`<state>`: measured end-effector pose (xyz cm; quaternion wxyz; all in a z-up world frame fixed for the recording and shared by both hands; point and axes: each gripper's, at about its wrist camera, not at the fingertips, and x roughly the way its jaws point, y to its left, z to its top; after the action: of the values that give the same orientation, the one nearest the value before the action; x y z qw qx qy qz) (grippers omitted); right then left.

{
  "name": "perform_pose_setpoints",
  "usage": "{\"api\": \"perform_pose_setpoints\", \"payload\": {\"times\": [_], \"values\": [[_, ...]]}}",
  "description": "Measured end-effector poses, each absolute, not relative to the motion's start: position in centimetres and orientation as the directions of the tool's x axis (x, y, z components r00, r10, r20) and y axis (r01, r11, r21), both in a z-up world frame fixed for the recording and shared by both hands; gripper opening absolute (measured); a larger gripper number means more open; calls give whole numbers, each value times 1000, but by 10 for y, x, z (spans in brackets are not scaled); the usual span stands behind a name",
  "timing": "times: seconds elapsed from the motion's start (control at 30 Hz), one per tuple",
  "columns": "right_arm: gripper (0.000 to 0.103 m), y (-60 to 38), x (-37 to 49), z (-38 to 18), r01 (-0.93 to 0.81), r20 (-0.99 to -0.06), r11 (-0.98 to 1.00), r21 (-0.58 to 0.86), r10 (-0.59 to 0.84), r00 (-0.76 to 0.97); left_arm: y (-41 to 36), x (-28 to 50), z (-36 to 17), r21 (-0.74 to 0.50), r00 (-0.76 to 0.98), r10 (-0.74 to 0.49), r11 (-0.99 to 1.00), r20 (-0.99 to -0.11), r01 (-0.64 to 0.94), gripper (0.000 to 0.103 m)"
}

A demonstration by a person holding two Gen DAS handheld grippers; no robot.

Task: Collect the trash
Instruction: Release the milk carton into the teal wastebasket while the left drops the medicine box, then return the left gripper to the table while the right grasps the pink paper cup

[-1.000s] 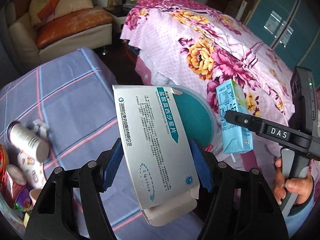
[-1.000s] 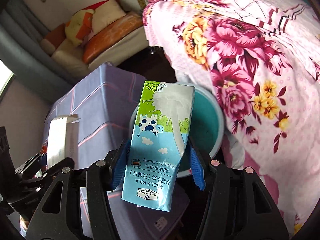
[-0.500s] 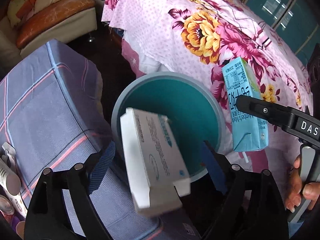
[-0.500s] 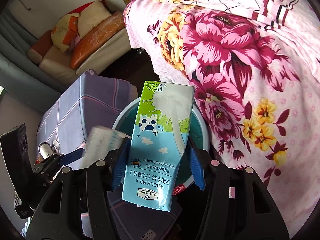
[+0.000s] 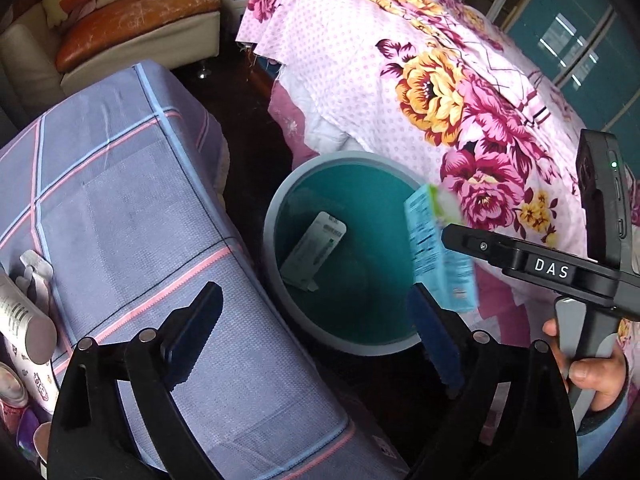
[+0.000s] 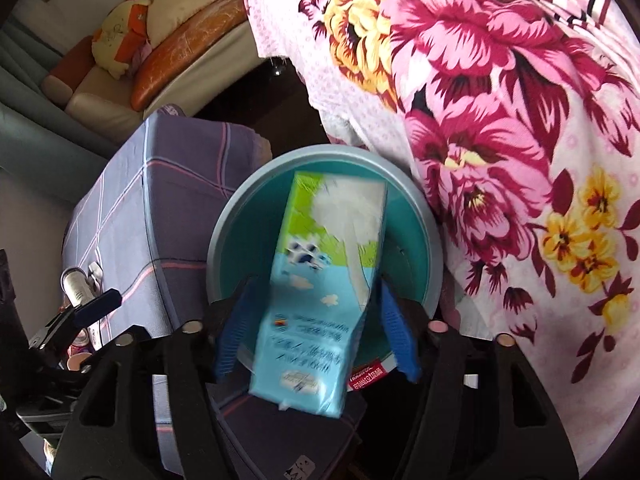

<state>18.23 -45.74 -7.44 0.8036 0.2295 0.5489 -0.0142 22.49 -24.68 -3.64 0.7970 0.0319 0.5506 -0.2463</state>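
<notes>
**Both cartons released over the bin**

The left gripper is hanging over the teal bin, its jaws having just been opening and now standing wide apart with nothing between them. The medicine box is lying inside the bin, leaning against the inner wall.

The right gripper is pointing down at the same bin. Its jaws have just been opening; the milk carton is sitting between the blue pads (blurred, with a gap showing on both sides) above the bin's opening. The bin is standing between the checked cloth and the floral bedspread.
</notes>
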Motion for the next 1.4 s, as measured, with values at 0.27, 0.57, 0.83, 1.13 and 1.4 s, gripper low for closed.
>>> {"api": "perform_pose_setpoints", "payload": {"times": [0.27,0.57,0.83,1.13,1.4], "values": [[77,-438,176,-64,279,-898,904,325,202,392,-216,211,-23,-245,296,-379,882,-877,403,94],[77,-382,160,-49,215,-900,923,318,223,374,-155,177,-7,-260,340,-383,898,-859,354,94],[79,-313,142,-28,115,-902,946,303,245,356,-85,144,5,-260,397,-360,923,-844,285,95],[79,-223,127,-15,-15,-909,955,295,285,304,0,110,9,-275,468,-323,946,-822,171,96],[79,-156,123,-22,-86,-924,953,291,304,234,69,83,1,-273,515,-272,959,-813,76,96]]}}
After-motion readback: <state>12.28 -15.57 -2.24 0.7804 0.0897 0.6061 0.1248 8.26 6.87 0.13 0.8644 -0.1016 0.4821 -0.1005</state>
